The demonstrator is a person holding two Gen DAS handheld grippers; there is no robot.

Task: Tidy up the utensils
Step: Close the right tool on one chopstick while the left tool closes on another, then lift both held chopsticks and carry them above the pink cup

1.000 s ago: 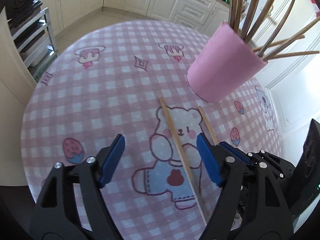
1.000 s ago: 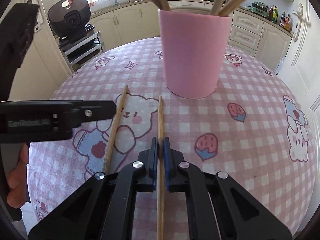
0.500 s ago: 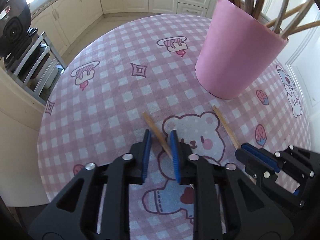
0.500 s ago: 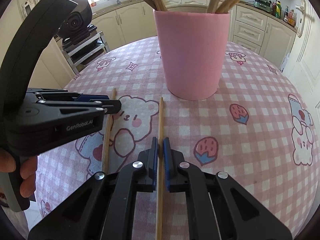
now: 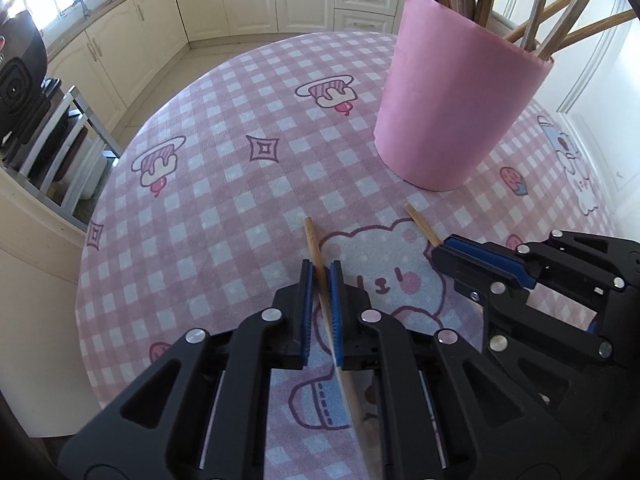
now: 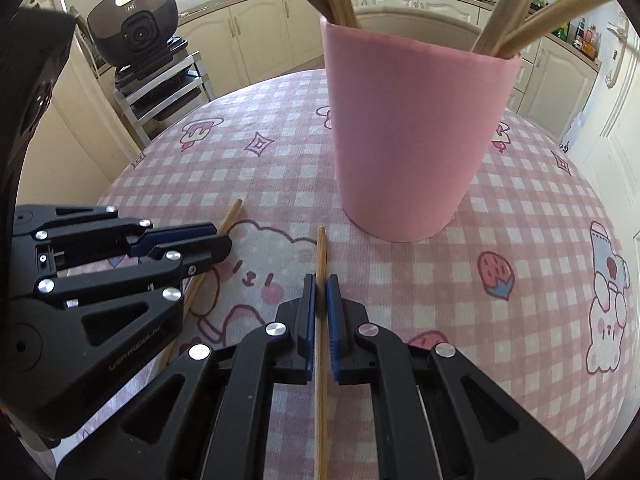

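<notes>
Plainly, my left claw [image 5: 320,276] had just been closing, and its blue pads pinched one chopstick [image 5: 316,256] that slanted between them, tip poking out ahead. My right claw [image 6: 320,286] was clamped tight on the second chopstick [image 6: 321,252], which ran straight through the jaws toward the pink cup [image 6: 416,140]. Both sticks lay low over the desk [image 6: 520,220], on the bear print of its pink checked cloth. That cup stood just beyond the chopstick tips, upright, with more chopsticks fanning out of its top. My two claws sat near each other, side by side, the left one's stick angled toward the right one's. Past the round desk edge I saw cream kitchen cabinets [image 5: 248,4], a metal rack [image 6: 168,92] carrying a dark cooker [image 6: 132,24], and open floor on the left.
</notes>
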